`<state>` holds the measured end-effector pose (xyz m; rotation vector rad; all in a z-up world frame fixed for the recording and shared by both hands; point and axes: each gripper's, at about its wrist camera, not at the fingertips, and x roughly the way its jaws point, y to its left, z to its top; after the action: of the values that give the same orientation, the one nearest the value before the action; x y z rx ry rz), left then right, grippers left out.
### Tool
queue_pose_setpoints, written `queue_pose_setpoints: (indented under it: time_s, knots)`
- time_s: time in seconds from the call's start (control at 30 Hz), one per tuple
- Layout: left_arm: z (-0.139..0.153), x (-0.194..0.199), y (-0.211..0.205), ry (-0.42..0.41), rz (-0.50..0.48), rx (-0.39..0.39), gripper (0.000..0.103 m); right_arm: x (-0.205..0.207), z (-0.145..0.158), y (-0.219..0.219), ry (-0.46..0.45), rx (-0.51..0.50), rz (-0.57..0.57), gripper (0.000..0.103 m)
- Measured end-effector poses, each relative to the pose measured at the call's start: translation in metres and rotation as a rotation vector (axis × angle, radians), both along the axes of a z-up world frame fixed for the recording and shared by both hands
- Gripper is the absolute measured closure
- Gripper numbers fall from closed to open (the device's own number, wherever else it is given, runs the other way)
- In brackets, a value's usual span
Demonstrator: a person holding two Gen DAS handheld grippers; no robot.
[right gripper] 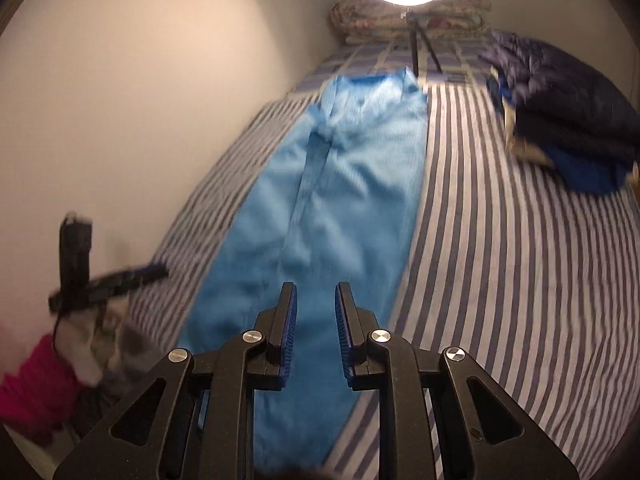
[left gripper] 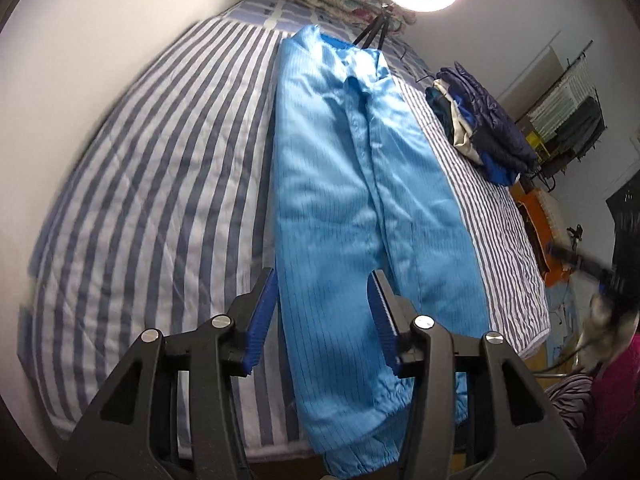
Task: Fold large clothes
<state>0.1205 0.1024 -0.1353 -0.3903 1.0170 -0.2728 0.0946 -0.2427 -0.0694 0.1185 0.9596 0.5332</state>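
1. Blue garment (left gripper: 352, 208) – laid lengthwise on the striped bed (left gripper: 152, 184), long axis running away from both grippers, collar far, elasticated cuffs over the near edge.
2. Left gripper (left gripper: 326, 320) – jaws spread, nothing pinched; the near end of the garment lies under it, so this hand looks the nearer.
3. Right gripper (right gripper: 316, 336) – jaws narrowly parted, empty, above the garment's near end.
4. Fabric – thin, shiny, pin-striped, softly creased.
5. Folded clothes pile (right gripper: 560, 120) – dark, puffy, well apart to the right.

Glossy blue cloth garment (left gripper: 340, 184), matt striped cloth bedsheet (left gripper: 160, 160)
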Motion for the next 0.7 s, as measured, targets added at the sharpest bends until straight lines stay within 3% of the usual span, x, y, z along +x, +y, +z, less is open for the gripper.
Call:
queue_pose_setpoints:
  time_s: [0.13,0.3,0.5,0.7]
  knots:
    - [-0.018,-0.018,0.002,0.053,0.028,-0.040,0.056,-0.036,-0.040,0.014,0.052,-0.060,0.047,0.085]
    - [-0.054,-0.037,0.000,0.158,0.062,-0.068,0.056,-0.054,-0.087,0.038,0.131,-0.095,0.109,0.085]
    - [-0.072,-0.048,-0.009,0.193,0.042,-0.030,0.056,-0.057,-0.130,0.045,0.188,-0.194,0.135,0.085]
    - [-0.072,-0.054,-0.005,0.197,0.046,-0.064,0.055,-0.054,-0.121,0.025,0.183,-0.102,0.097,0.084]
